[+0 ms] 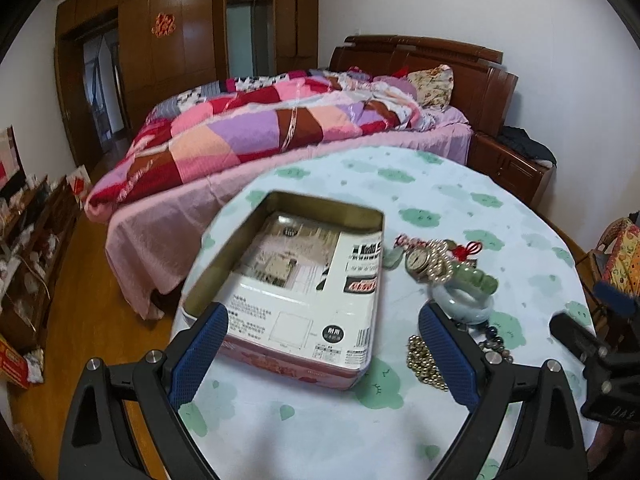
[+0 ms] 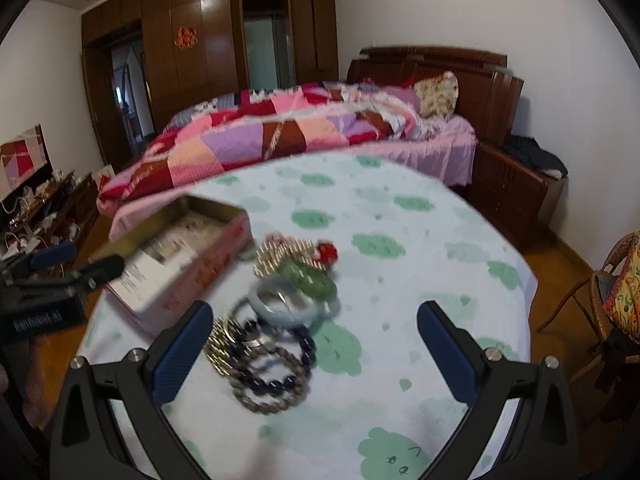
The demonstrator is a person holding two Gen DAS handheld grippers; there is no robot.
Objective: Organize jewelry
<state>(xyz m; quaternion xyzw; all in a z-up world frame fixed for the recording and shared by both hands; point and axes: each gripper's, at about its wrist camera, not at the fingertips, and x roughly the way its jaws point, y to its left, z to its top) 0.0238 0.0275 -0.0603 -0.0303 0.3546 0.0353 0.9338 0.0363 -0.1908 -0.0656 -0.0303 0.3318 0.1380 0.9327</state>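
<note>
An open pink tin box (image 1: 288, 292) (image 2: 188, 256), lined with a printed card, lies on the round table. To its right sits a jewelry pile: a small watch (image 1: 418, 261), a pale jade bangle (image 1: 466, 304) (image 2: 288, 304), a green carved bracelet (image 1: 480, 278) (image 2: 312, 280), gold bead strands (image 1: 426, 364) (image 2: 224, 344) and dark bead bracelets (image 2: 272, 372). My left gripper (image 1: 322, 354) is open over the tin's near end. My right gripper (image 2: 314, 350) is open low over the bead bracelets, holding nothing. Each gripper shows at the edge of the other's view.
The table wears a pale cloth (image 2: 400, 216) with green cloud prints. Behind it stands a bed (image 1: 280, 132) with a patchwork quilt, and a wooden wardrobe (image 2: 208, 40) lines the far wall. A wicker chair (image 2: 608, 296) stands at the right, a cluttered low cabinet (image 1: 36, 232) at the left.
</note>
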